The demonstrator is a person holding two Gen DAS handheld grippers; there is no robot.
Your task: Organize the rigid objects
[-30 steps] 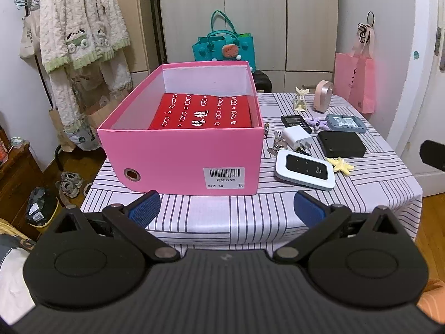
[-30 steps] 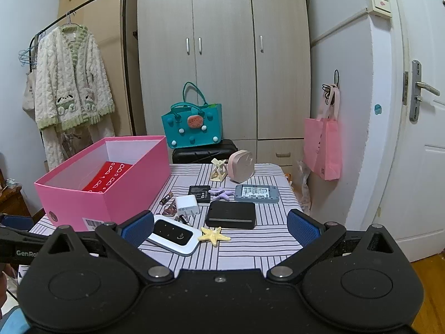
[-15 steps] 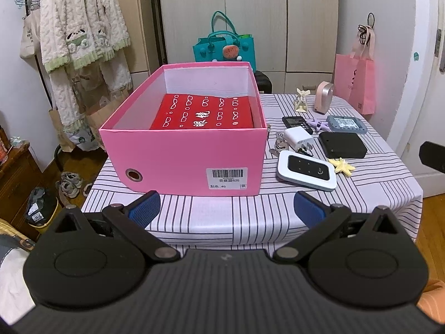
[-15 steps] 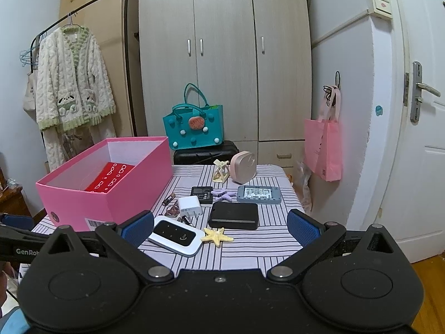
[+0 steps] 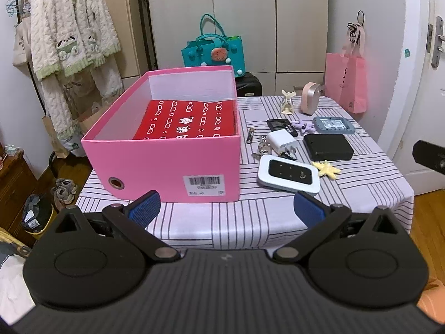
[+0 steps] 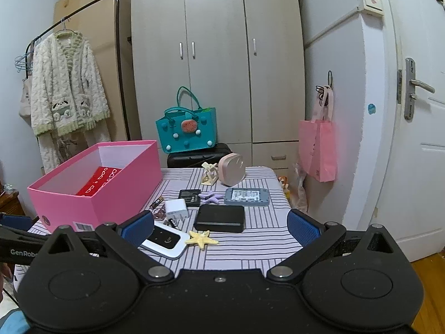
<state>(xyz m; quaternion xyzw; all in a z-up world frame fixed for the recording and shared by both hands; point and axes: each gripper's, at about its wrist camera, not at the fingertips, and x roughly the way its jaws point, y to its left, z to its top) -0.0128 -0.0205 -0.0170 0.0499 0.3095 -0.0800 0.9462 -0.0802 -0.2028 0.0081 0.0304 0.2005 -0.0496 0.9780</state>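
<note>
A pink open box (image 5: 167,164) with a red box (image 5: 189,122) inside stands on the striped table (image 5: 250,214). To its right lie a white-and-black router (image 5: 287,173), a yellow starfish (image 5: 326,169), a black box (image 5: 328,146), a white charger (image 5: 281,139) and a grey device (image 5: 333,125). My left gripper (image 5: 226,208) is open and empty, in front of the box. My right gripper (image 6: 221,226) is open and empty, above the near table edge, with the router (image 6: 165,240) and starfish (image 6: 201,238) just ahead.
A pink rounded gadget (image 6: 231,168), a cream figurine (image 6: 209,177), a purple clip (image 6: 210,197) and keys (image 6: 159,213) lie farther back. Behind the table are a teal bag (image 6: 186,128), a wardrobe (image 6: 217,55), a hanging pink bag (image 6: 318,150) and a door (image 6: 417,111).
Both grippers have moved a little forward and closer to the table. Nothing on the table has moved.
</note>
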